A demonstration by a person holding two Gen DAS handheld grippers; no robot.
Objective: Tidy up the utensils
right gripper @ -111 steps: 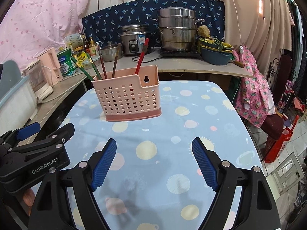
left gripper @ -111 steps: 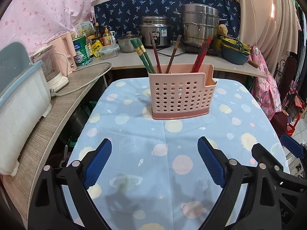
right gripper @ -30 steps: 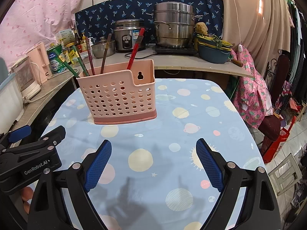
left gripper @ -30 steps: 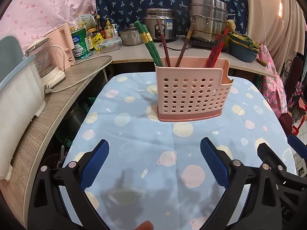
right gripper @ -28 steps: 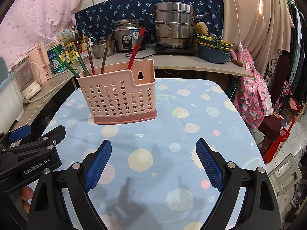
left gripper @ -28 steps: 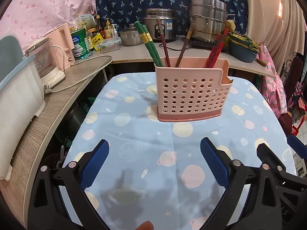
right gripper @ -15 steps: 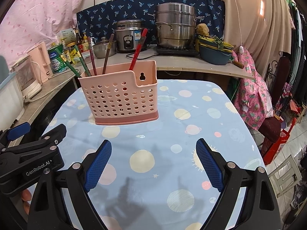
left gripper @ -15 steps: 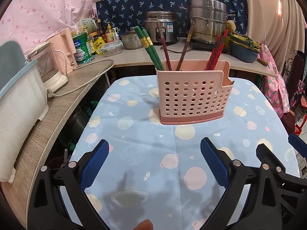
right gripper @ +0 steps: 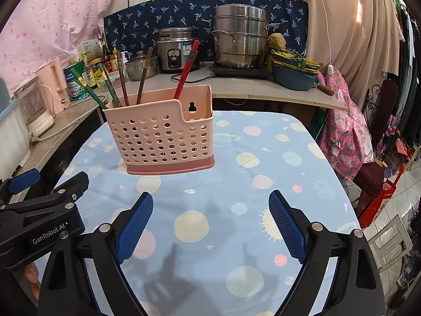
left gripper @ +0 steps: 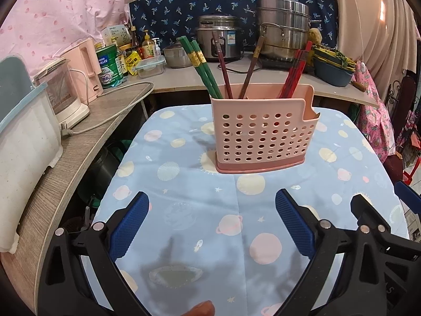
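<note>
A planet-print tablecloth [left gripper: 236, 210] carries a pink chopstick caddy [left gripper: 263, 134] near its far edge; the caddy hides the chopstick tips. Left gripper [left gripper: 211, 222] and right gripper [right gripper: 210, 223] gape empty.

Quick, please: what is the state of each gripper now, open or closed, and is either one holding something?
Left gripper: open, holding nothing.
Right gripper: open, holding nothing.

Both tongs, left [left gripper: 211, 220] and right [right gripper: 210, 220], hang side by side, tilted downward, jaws wide apart and empty.
</note>
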